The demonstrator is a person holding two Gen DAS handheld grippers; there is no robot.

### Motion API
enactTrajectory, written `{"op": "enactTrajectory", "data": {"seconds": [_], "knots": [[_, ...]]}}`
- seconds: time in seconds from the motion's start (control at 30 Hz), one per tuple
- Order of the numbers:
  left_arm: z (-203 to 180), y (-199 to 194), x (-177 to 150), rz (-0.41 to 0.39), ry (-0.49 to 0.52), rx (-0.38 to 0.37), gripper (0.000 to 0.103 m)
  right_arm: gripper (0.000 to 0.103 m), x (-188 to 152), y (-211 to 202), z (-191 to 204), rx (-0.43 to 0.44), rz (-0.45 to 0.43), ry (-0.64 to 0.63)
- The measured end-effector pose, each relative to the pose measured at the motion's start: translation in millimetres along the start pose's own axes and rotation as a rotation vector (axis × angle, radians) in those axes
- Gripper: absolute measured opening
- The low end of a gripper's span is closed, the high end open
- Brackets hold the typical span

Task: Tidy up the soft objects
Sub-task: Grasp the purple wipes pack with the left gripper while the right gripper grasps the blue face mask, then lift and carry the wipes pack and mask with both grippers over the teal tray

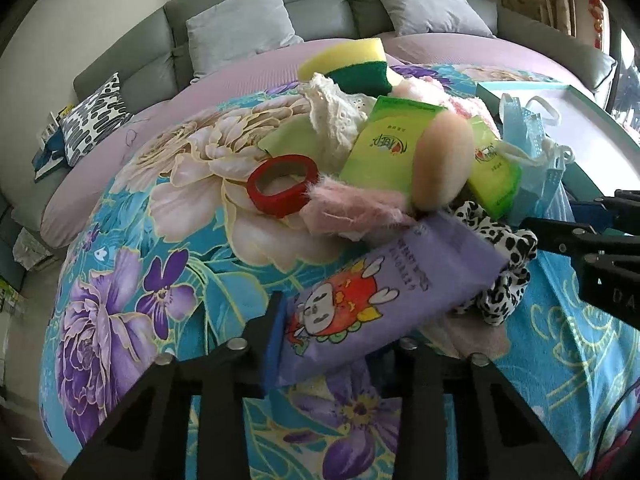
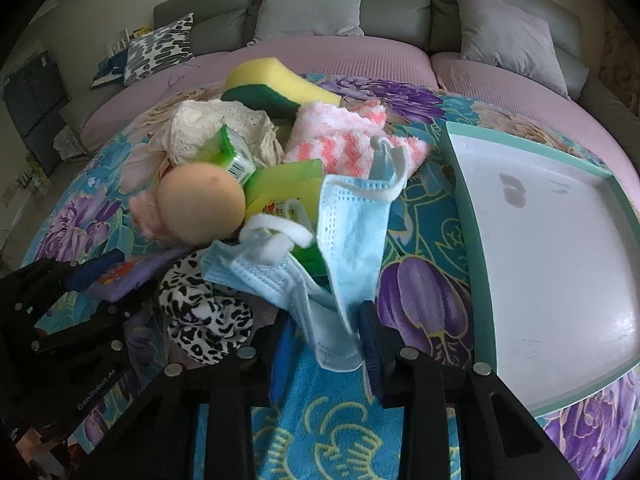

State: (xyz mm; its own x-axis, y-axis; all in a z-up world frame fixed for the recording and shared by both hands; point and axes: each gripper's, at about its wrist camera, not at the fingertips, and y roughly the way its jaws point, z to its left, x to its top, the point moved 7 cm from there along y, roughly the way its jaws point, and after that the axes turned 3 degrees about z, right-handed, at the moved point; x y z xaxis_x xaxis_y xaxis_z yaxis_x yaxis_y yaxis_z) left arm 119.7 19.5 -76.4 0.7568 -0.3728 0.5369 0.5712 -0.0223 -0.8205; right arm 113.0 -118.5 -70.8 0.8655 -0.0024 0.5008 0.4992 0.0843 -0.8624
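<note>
the left gripper (image 1: 336,344) pinches the near end of a purple pack (image 1: 384,292), which lies on the floral cloth (image 1: 168,264) and leans on a spotted scrunchie (image 1: 504,276). the right gripper (image 2: 324,344) pinches the hanging end of a blue mask (image 2: 348,232), whose upper part drapes over the heap. behind them lie a peach puff (image 2: 200,208), green packs (image 1: 384,144), a red ring (image 1: 282,188), lace (image 1: 336,116), a pink towel (image 2: 340,136) and a yellow sponge (image 1: 348,62). the teal tray (image 2: 464,200) sits on the cloth, right of the heap, near the mask.
</note>
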Motion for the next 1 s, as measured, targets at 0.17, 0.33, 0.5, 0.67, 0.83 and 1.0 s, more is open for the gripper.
{"op": "enactTrajectory", "data": {"seconds": [0.17, 0.33, 0.5, 0.67, 0.83, 1.0], "knots": [[-0.7, -2.9, -1.7, -0.005, 0.007, -0.005, 0.024, 0.025, 0.4, -3.1, -1.6, 0.013, -0.011, 0.019], [-3.6, -11.8, -4.9, -0.012, 0.021, -0.016, 0.015, 0.024, 0.5, -10.9, -2.2, 0.026, -0.032, 0.031], [-2.8, -27.0, -7.2, -0.035, 0.001, -0.03, 0.011, 0.022, 0.7, -24.1, -3.4, 0.045, -0.07, 0.045], [3.0, -45.4, -1.0, -0.071, -0.044, -0.055, 0.011, 0.018, 1.1, -35.8, -4.9, 0.062, -0.106, 0.064], [5.8, -73.6, 20.6, -0.142, -0.068, -0.073, 0.011, 0.013, 8.1, -57.6, -7.7, 0.084, -0.176, 0.08], [-1.8, -96.5, 55.8, -0.216, -0.072, -0.114, 0.011, 0.013, 28.1, -88.5, -17.8, 0.1, -0.277, 0.108]]}}
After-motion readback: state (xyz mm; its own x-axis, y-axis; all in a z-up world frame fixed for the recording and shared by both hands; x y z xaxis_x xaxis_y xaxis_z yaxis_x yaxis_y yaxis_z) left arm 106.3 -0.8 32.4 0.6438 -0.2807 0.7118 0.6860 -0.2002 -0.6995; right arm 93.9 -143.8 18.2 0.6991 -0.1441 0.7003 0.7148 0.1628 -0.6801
